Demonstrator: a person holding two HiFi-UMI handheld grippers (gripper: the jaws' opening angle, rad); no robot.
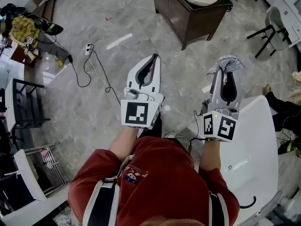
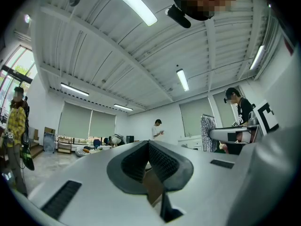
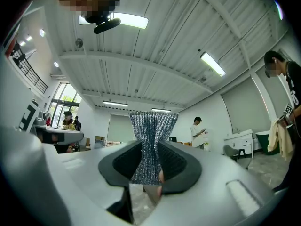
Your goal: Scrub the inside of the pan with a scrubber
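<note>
One scrubber [image 3: 153, 125] clamped in right tool [image 3: 150, 147], left tool [image 2: 149, 144] empty

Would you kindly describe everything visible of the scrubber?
The scrubber is a silvery-grey pad with a glittery, woven-mesh look. The right tool is shut on its middle, pinching it into a waist, and it fans out beyond the jaw tips. It is held in the air; only the jaw pads touch it.

A grey marbled floor [image 1: 94, 112] fills the room under a white ribbed ceiling [image 2: 94, 46] with long strip lights [image 2: 136, 6]. A dark wooden cabinet [image 1: 188, 20] stands at the far side. A white bathtub [image 1: 256, 145] sits at the right. Pale blinds [image 2: 89, 121] cover the far windows.
</note>
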